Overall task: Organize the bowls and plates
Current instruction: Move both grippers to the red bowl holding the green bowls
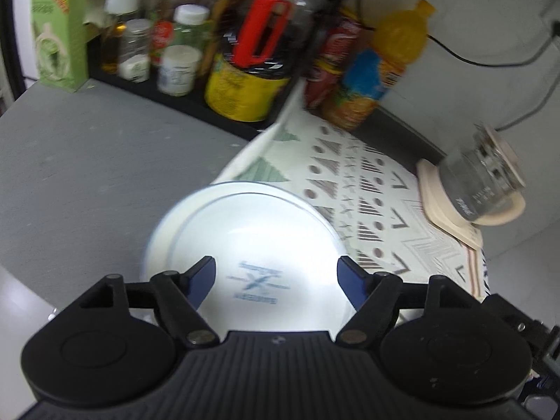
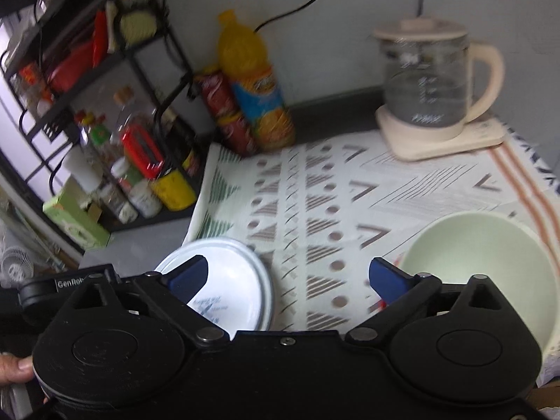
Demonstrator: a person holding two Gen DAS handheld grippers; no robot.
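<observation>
Patterned cloth (image 2: 350,189) under white plate (image 2: 231,280) (blue mark) and pale-green bowl (image 2: 490,252)

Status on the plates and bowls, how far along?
Done: white round plates sit stacked upside down at the patterned cloth's edge. In hand: nothing; left gripper and right gripper both open, empty. Left: pale green bowl sits alone, apart from the stack.

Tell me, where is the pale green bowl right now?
The pale green bowl shows in the right wrist view, low right on the patterned cloth, in front of the kettle.
</observation>
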